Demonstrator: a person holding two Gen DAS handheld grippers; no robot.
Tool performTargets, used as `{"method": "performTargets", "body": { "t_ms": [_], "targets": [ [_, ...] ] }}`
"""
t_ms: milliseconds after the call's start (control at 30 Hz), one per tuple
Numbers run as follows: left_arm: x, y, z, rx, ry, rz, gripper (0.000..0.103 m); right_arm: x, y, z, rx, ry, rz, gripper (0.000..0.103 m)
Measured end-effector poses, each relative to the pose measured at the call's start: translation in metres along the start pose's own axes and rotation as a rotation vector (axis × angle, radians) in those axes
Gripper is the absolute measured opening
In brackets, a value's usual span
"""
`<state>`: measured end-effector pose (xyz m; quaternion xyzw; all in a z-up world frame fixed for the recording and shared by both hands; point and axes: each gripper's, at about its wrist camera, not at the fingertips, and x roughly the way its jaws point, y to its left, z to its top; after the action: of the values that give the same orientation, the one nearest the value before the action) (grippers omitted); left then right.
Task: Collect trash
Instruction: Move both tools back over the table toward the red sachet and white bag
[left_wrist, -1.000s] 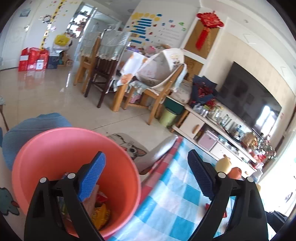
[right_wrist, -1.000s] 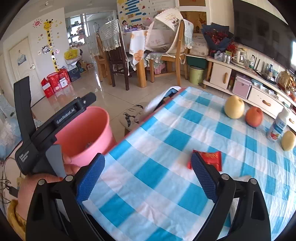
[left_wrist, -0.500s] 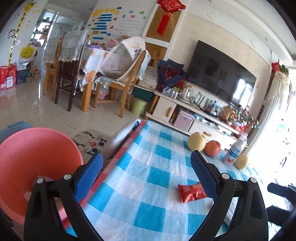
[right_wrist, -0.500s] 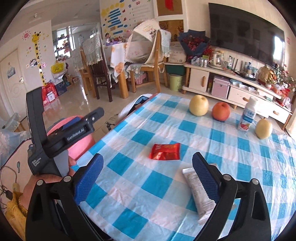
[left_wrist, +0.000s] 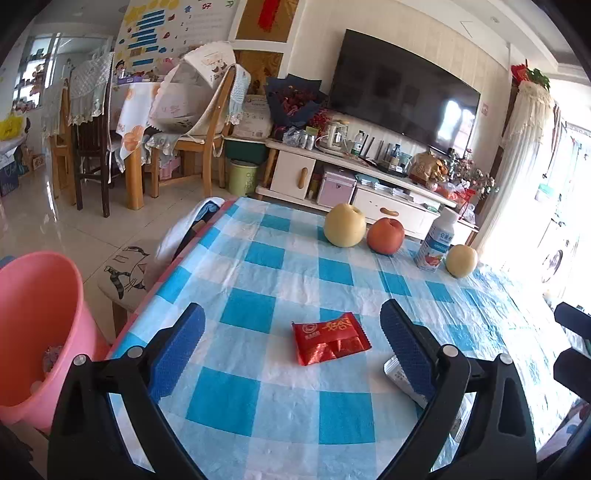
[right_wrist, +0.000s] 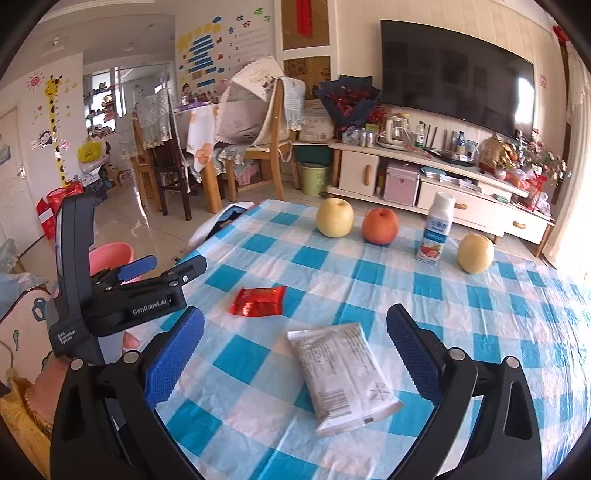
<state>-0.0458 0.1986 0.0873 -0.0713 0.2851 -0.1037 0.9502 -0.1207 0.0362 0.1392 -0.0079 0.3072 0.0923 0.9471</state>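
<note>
A red snack wrapper (left_wrist: 330, 342) lies on the blue-checked tablecloth (left_wrist: 280, 280), straight ahead between the fingers of my open left gripper (left_wrist: 291, 343). It also shows in the right wrist view (right_wrist: 258, 301). A silver-white packet (right_wrist: 341, 373) lies in front of my open, empty right gripper (right_wrist: 295, 350); its corner shows in the left wrist view (left_wrist: 397, 376). A pink bucket (left_wrist: 37, 332) with some trash inside stands on the floor left of the table. The left gripper's body (right_wrist: 122, 291) shows at the table's left edge.
At the table's far side stand two yellow pears (right_wrist: 334, 218) (right_wrist: 475, 254), a red apple (right_wrist: 380, 227) and a small yoghurt bottle (right_wrist: 436, 230). A stool with a cat cushion (left_wrist: 125, 269) stands by the table. Chairs and a TV cabinet (left_wrist: 351, 177) lie beyond.
My left gripper has swung right from above the pink bucket to over the table, facing the red wrapper. My right gripper has moved right; the silver packet now lies before it.
</note>
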Motion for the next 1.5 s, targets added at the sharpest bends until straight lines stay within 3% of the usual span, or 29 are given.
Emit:
{"method": "performTargets", "body": {
  "t_ms": [467,900,1167,1367,1500],
  "targets": [
    [0.007,-0.088,-0.029,0.219,0.020,-0.093,0.096,-0.015,-0.049,-0.014,0.061,-0.001,-0.043,0.098],
    [0.017,-0.140,-0.057,0.340,0.083,-0.168,0.096,-0.007,-0.081,-0.032,0.116,0.093,-0.034,0.098],
    [0.029,-0.151,-0.068,0.400,0.140,-0.181,0.096,0.004,-0.086,-0.043,0.089,0.143,-0.055,0.098],
    [0.038,-0.137,-0.060,0.422,0.211,-0.258,0.096,0.011,-0.103,-0.051,0.147,0.197,-0.055,0.098],
    [0.046,-0.118,-0.053,0.467,0.240,-0.256,0.096,0.020,-0.118,-0.058,0.232,0.252,-0.024,0.098]
  ]
}}
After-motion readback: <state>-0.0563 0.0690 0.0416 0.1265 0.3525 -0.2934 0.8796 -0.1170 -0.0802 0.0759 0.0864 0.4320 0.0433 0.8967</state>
